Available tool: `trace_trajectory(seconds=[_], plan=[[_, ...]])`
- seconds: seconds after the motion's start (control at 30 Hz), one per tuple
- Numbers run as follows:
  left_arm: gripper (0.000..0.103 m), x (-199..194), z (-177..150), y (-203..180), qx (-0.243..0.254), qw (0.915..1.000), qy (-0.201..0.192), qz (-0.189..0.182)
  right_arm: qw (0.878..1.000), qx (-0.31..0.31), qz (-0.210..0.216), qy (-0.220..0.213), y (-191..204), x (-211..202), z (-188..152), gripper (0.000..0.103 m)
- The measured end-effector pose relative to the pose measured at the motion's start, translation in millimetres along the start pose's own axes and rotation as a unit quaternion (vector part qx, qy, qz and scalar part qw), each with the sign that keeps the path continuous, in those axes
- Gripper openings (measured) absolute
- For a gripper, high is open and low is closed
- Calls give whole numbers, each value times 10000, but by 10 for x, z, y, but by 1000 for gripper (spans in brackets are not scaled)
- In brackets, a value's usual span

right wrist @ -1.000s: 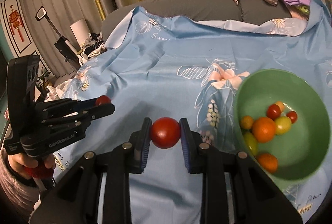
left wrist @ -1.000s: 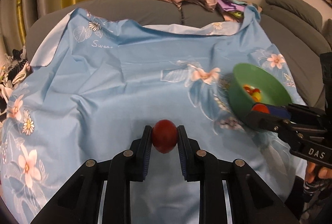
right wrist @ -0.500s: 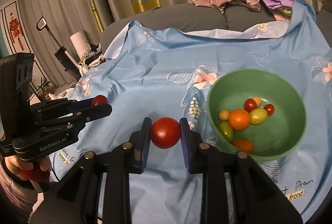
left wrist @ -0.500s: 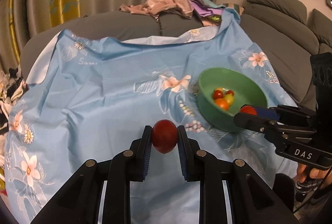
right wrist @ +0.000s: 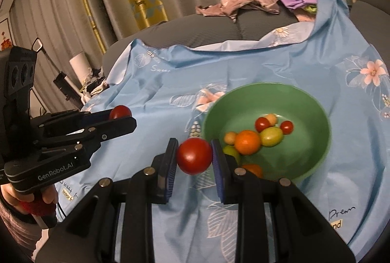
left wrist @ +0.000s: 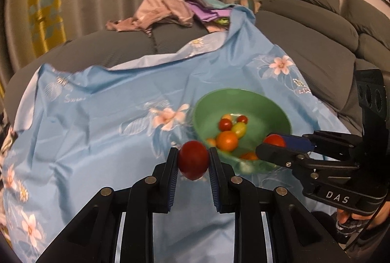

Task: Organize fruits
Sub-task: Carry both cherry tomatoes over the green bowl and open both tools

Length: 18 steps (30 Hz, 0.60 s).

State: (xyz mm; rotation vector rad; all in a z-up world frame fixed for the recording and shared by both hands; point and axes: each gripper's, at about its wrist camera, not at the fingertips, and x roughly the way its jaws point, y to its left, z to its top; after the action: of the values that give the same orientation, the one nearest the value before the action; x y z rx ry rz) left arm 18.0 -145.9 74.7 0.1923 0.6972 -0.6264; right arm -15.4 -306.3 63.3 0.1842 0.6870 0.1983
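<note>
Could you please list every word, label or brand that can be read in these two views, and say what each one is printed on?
"DAS": on the body of the right gripper.
"GenRobot.AI": on the body of the left gripper.
"Prem": dark script on the blue cloth, near edge.
"nd": end of a yellow tag on the cloth; the rest is hidden.
White script starting "Sw" on the cloth: too blurred to read whole.
Yellow tag under the left gripper: too small to read.

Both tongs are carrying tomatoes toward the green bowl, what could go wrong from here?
1. The right tongs and left tongs converge on one green bowl; they might collide.
2. Either red tomato could bounce off the fruit pile.
3. The bowl sits on a wrinkled blue cloth and may tip.
</note>
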Motion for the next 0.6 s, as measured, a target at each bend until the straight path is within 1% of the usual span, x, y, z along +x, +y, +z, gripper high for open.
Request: trace_trajectory(seconds=[0.13,0.3,0.6], plan=[[24,128,94,-130,122,9998,45,-148,9999,127,-105,-54,-149,-27,7,29],[24,290,176,-274,272,9992,147,-249,9994,253,-201,-90,-318,-29,20,29],[24,630,254,-445,402,9980,364,-338,9980,434,-458,-9,-587,76,3,29]])
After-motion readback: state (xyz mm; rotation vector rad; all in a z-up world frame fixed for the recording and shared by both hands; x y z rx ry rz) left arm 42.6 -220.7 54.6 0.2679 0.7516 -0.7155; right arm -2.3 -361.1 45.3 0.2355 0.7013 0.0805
